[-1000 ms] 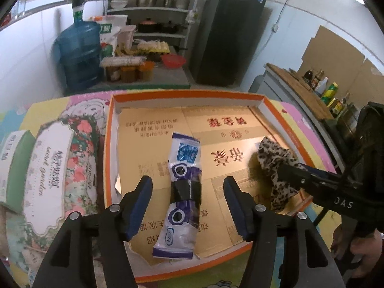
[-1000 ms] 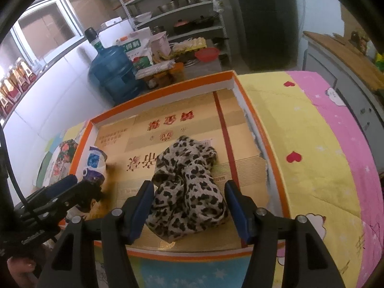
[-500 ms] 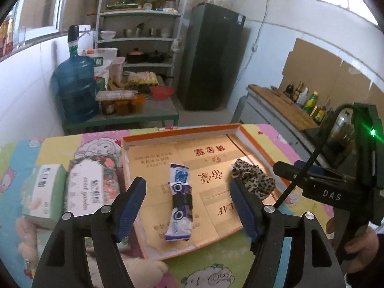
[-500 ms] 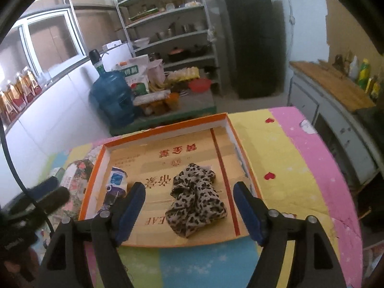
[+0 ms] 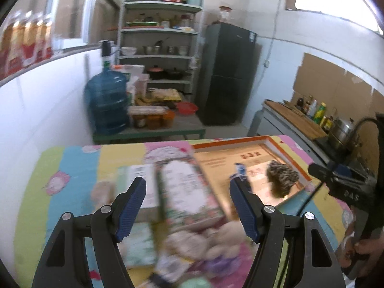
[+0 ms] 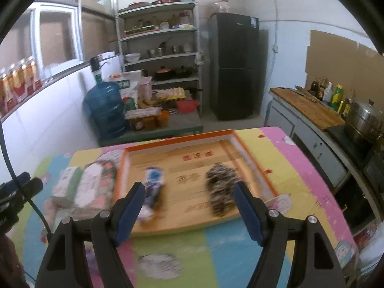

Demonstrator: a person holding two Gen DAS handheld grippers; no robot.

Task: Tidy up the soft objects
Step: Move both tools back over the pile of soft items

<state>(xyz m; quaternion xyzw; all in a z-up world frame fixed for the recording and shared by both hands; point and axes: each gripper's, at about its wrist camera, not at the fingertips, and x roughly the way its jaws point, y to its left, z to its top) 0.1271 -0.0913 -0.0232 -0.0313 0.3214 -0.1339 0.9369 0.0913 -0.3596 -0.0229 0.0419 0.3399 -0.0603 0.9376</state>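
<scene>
Both my tongs, left tongs and right tongs, are wide and empty, jaws just opened. Next I should aim at the floral tissue pack left of the orange tray, descending slowly and centred.

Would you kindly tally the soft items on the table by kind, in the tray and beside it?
Leopard-print cloth in the orange tray: 1
Blue-and-white packet in the tray: 1
Tissue packs beside the tray: 2
Plush toy, blurred: 1
Total: 5
</scene>
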